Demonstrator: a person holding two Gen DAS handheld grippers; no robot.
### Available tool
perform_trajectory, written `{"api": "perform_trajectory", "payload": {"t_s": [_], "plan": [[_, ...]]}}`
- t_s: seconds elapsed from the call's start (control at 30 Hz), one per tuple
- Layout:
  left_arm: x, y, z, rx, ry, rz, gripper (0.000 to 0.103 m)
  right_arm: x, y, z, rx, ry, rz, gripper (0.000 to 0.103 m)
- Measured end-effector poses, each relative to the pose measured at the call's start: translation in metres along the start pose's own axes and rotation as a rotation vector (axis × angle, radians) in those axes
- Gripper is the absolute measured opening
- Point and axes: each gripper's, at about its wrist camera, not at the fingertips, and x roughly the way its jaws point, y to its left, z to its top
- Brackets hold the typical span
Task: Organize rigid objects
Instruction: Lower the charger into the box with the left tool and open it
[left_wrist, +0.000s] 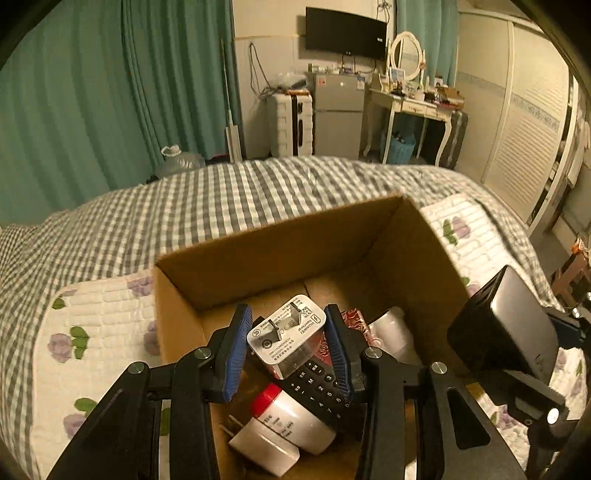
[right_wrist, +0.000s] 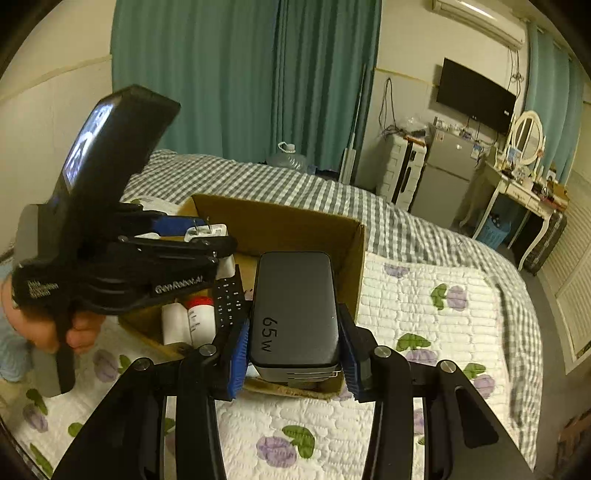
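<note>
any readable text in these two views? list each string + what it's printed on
"HUAWEI": white charger held in the left gripper; the rest of its label is too small to read.
"65w": dark charger held in the right gripper.
"GenRobot.AI": side of the left gripper.
Digits and "M": black calculator keys, in the cardboard box.
Label on the red-capped bottle: blurred.

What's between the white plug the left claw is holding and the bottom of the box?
In the left wrist view, a black calculator lies under the white charger held by the left gripper, inside the cardboard box.
</note>
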Motion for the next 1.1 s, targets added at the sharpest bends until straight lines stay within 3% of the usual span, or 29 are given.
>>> {"api": "perform_trajectory", "payload": {"t_s": [0.17,0.23,0.33,0.83,1.1], "plan": [[0.016,-0.007,-0.011,0.043,0.024,0.030,0.043,0.018,-0.009,-0.002,0.024,0.014,0.004,0.041],[0.017,-0.006,-0.013,0.029,0.022,0.055,0.049,0.021,-0.011,-0.003,0.030,0.019,0.003,0.041],[0.003,-0.004,-0.012,0.020,-0.032,0.068,0.058,0.021,-0.012,-0.003,0.036,0.023,-0.001,0.041],[-0.101,0.035,0.011,-0.126,-0.184,0.110,0.065,-0.039,0.007,0.037,0.060,-0.050,-0.009,0.041],[-0.086,0.046,0.005,-0.130,-0.173,0.090,0.065,-0.013,0.016,0.056,0.033,-0.025,-0.015,0.041]]}}
